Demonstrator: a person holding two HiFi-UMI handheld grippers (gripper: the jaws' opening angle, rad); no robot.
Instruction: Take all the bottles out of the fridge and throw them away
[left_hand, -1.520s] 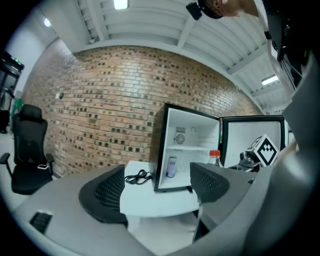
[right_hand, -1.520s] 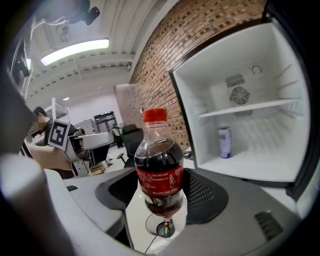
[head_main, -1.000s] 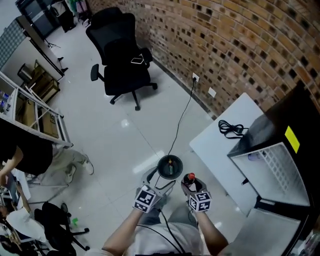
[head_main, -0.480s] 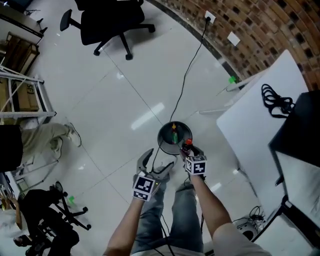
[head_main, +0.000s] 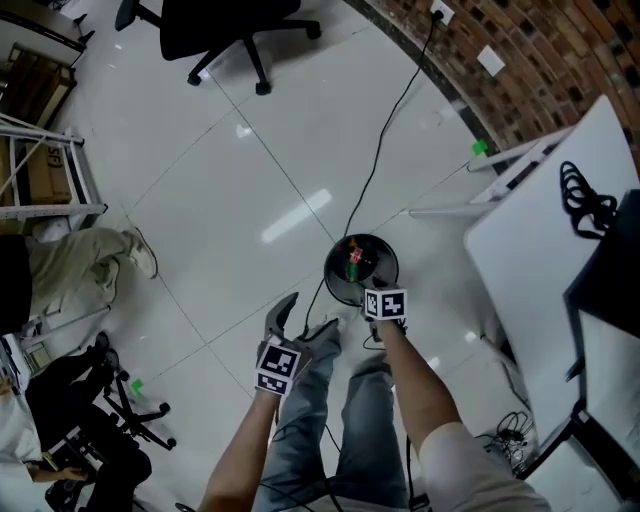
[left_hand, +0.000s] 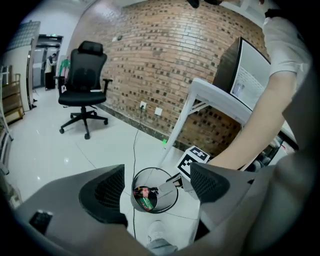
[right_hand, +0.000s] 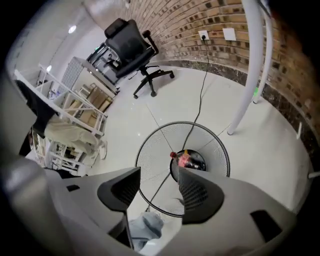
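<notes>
A black wire-mesh bin (head_main: 332, 278) stands on the floor in front of my feet. Bottles (head_main: 354, 258) with red and green on them lie in its bottom; the right gripper view shows one with a red cap (right_hand: 184, 160). My right gripper (head_main: 372, 288) hangs over the bin's near rim. Its jaws have just been closing, still stand apart, and hold nothing. My left gripper (head_main: 305, 322) is open and empty, just left of the bin and nearer to me. In the left gripper view the bin (left_hand: 172, 199) shows between its wide jaws.
A black cable (head_main: 385, 150) runs from a wall socket across the floor to the bin. A white table (head_main: 540, 240) stands to the right, with the black fridge (left_hand: 245, 70) on it. An office chair (head_main: 230, 20) is at the back. My legs (head_main: 345, 420) are below.
Both grippers have sunk toward the bin. The red-capped bottle that the right gripper held above the bin has left its jaws and now lies in the bin.
</notes>
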